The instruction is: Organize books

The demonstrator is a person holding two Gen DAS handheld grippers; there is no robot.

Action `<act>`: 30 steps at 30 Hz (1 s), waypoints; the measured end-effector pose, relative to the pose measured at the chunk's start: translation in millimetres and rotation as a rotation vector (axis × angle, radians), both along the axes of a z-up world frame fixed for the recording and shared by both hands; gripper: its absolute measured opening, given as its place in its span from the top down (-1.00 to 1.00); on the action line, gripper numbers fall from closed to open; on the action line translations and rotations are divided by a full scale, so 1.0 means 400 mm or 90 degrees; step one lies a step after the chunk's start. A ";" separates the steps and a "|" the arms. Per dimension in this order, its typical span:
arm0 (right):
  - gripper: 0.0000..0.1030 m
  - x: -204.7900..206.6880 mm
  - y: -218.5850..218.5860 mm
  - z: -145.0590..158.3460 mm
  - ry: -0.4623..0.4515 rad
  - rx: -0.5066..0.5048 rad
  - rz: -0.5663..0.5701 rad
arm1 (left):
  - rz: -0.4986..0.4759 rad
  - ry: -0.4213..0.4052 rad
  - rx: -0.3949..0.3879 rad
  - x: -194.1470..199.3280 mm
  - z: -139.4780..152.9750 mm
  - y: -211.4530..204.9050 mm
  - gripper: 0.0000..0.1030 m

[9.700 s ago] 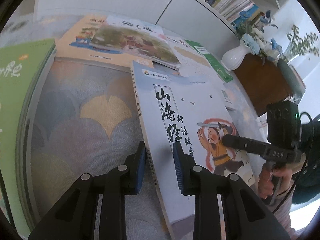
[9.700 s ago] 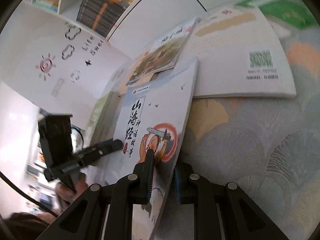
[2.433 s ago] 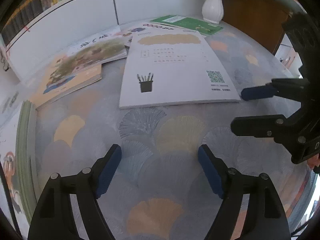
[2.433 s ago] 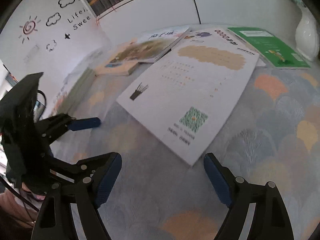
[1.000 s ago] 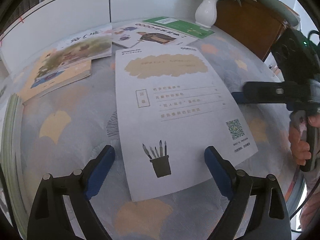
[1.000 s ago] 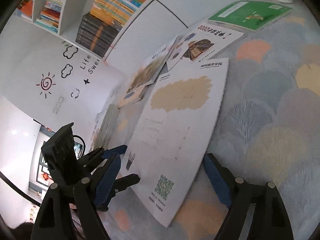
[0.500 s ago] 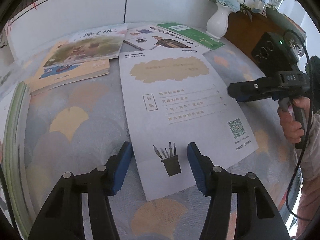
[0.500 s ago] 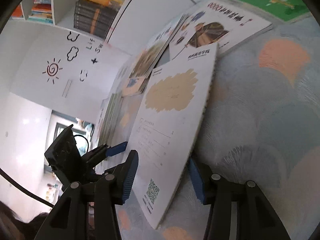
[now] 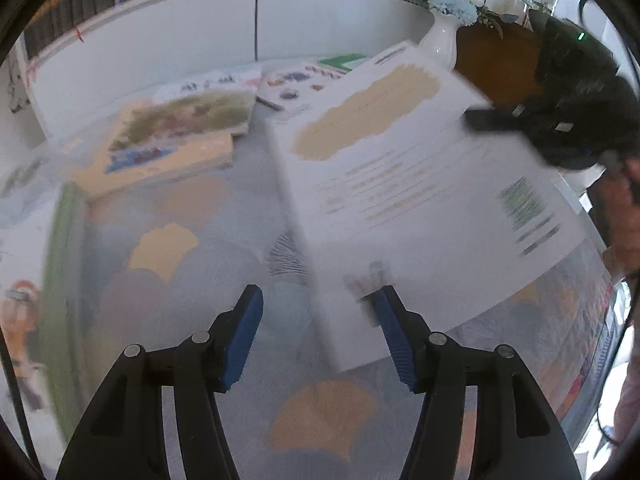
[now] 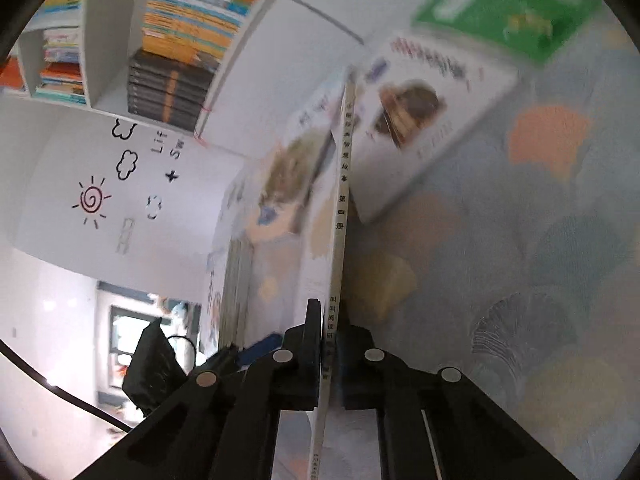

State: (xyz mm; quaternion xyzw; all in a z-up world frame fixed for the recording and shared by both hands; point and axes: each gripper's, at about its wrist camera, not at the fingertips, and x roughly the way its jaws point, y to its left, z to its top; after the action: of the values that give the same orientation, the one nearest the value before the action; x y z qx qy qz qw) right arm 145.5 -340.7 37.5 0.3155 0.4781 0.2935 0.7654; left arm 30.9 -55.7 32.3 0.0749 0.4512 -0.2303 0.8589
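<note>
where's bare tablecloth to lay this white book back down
Bare cloth lies between the green-edged stack at left, the orange book behind, and the white book held by the right gripper. Crowded toward the cabinet: overlapping books, green book, vase.
</note>
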 end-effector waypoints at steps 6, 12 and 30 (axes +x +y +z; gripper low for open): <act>0.87 -0.075 0.049 0.228 -0.091 -0.130 -0.003 | 0.077 -0.049 0.069 -0.012 0.044 0.059 -0.19; 0.86 -0.061 0.255 0.189 -0.104 -0.172 0.074 | 0.146 -0.008 0.043 -0.005 0.030 0.171 -0.18; 0.18 0.001 0.408 -0.042 -0.036 -0.232 0.166 | 0.185 0.008 -0.022 -0.041 0.034 0.284 -0.23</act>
State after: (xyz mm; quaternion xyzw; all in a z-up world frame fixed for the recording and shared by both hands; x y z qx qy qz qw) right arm 145.9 -177.6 20.5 0.0992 0.5386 0.3077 0.7781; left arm 14.4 57.8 45.9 -0.0075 0.4590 -0.1116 0.8813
